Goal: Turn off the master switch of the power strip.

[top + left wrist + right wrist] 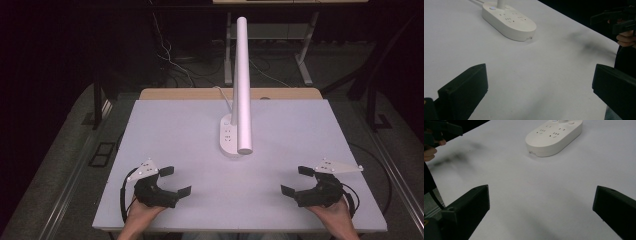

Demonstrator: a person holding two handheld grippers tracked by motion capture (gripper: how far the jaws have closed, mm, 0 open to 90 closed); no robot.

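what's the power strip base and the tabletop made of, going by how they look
Power strip base: looks like moulded plastic, cream-white with a smooth, faintly glossy skin, rounded edges and recessed sockets. Tabletop: a flat matte white sheet, likely laminate or painted board; a tan, wood-like edge shows at its far side, so the core may be wood.

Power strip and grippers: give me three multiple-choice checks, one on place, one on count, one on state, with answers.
1. Where is the power strip?
A. mid-table, between and beyond the grippers
B. at the table's left edge
C. in the right gripper

2. How many grippers are over the table?
A. one
B. two
C. three

3. How do the left gripper's jaws stand?
A. shut on the strip
B. shut on nothing
C. open, holding nothing

Answers:
1 A, the high view shows it centred, ahead of both hands.
2 B, left gripper and right gripper.
3 C, bare table shows between its jaws.
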